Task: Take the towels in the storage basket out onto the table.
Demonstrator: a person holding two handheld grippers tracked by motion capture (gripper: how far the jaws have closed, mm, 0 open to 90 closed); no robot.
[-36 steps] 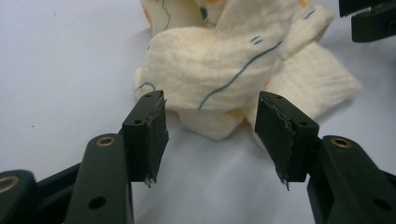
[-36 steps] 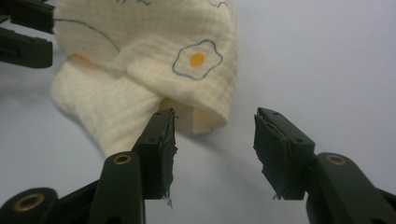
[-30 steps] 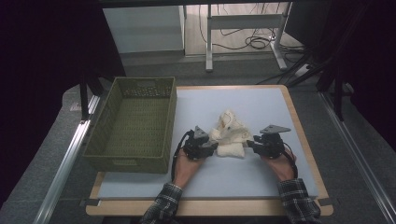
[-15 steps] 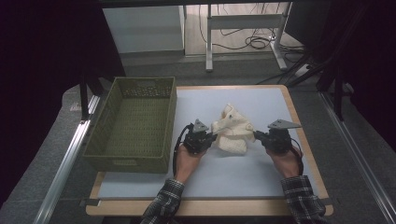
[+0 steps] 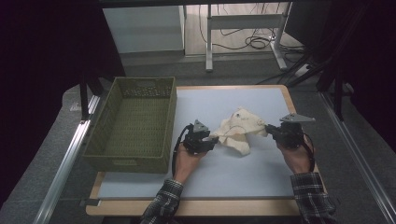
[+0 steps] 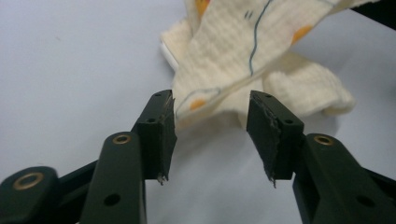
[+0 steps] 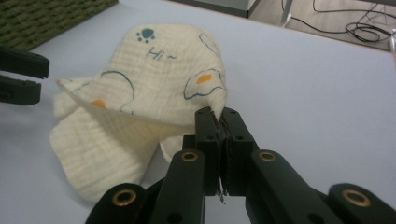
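A cream cloth (image 5: 239,129) with blue and orange prints lies crumpled on the pale blue mat, partly lifted. My right gripper (image 5: 271,129) is shut on the cloth's right corner (image 7: 215,108) and holds that edge off the mat. My left gripper (image 5: 214,140) is open at the cloth's left side. In the left gripper view a raised fold of the cloth (image 6: 219,79) hangs just beyond the gap between the two spread jaws, and the pads (image 6: 163,126) do not touch it. The left gripper's jaws (image 7: 21,74) also show at the left edge of the right gripper view.
An olive woven basket (image 5: 133,122) stands on the table's left side, close to my left hand. The mat (image 5: 233,172) is bare in front of the cloth. Table legs and cables (image 5: 243,39) lie on the floor beyond the far edge.
Both grippers moved away from me and apart. The right one has drawn the cloth's corner to the right, spreading it. The left gripper now stands open at the cloth's left edge.
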